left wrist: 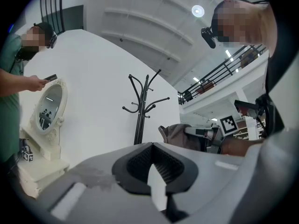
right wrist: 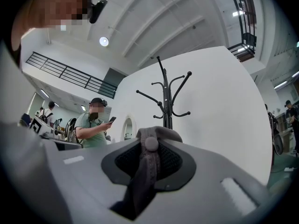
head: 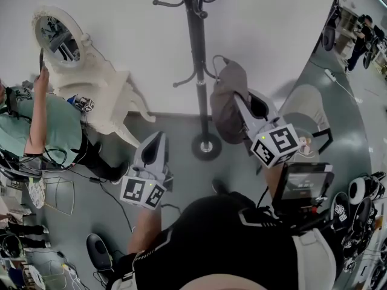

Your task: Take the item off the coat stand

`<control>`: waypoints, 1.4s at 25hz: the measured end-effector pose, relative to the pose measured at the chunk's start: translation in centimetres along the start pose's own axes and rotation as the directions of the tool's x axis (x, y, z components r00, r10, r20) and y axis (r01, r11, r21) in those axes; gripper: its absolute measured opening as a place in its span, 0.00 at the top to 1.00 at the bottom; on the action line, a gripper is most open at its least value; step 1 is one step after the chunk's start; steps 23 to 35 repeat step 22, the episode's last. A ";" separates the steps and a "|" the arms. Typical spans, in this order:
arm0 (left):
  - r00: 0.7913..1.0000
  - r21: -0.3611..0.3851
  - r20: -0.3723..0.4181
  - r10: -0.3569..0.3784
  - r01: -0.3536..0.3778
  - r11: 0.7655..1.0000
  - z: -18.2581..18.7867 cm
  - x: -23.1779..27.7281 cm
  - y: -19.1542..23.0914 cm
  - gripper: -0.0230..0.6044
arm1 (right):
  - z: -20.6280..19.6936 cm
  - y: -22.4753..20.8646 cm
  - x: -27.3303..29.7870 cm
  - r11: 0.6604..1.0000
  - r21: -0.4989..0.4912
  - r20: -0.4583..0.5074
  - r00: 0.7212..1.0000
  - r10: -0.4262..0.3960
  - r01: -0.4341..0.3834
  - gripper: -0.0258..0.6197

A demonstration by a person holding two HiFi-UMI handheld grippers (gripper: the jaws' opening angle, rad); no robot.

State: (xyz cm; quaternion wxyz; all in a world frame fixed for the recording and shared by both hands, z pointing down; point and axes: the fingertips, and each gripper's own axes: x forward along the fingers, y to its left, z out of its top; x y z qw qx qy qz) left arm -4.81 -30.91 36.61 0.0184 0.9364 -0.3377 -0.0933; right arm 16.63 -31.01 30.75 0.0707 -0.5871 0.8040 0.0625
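A black coat stand (head: 196,53) rises against the white wall, its hooks bare. A grey cap (head: 227,101) hangs clear of the stand, just right of the pole, with my right gripper (head: 239,101) shut on it. In the right gripper view the cap's fabric and top button (right wrist: 150,144) are pinched between the pads, and the stand (right wrist: 166,97) is behind. My left gripper (head: 156,136) is lower left of the stand's base (head: 207,145), shut with nothing in it. The left gripper view shows its jaws (left wrist: 151,144) meeting, with the stand (left wrist: 140,111) and the cap (left wrist: 180,135) beyond.
A white dressing table with an oval mirror (head: 60,38) stands at the left by the wall. A person in a green shirt (head: 48,125) stands beside it with a phone. Cables (head: 103,186) and gear lie on the floor, with a chair (head: 305,110) at right.
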 end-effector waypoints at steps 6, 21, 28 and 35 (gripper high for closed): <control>1.000 -0.002 0.000 0.001 -0.001 1.000 -0.3 0.2 -0.3 0.95 | -0.1 -0.1 -0.3 1.000 -0.002 -0.003 1.000 0.007 -0.007 0.85; 1.000 -0.008 0.007 0.000 0.000 1.000 -0.2 0.7 -0.1 0.95 | 0.1 -0.6 0.2 1.000 0.003 -0.006 1.000 -0.001 0.001 0.85; 1.000 -0.008 0.008 -0.001 0.001 1.000 -0.1 0.8 -0.2 0.95 | 0.1 -0.5 0.2 1.000 0.002 -0.005 1.000 0.000 0.000 0.85; 1.000 -0.008 0.008 -0.001 0.001 1.000 -0.1 0.8 -0.2 0.95 | 0.1 -0.5 0.2 1.000 0.002 -0.005 1.000 0.000 0.000 0.85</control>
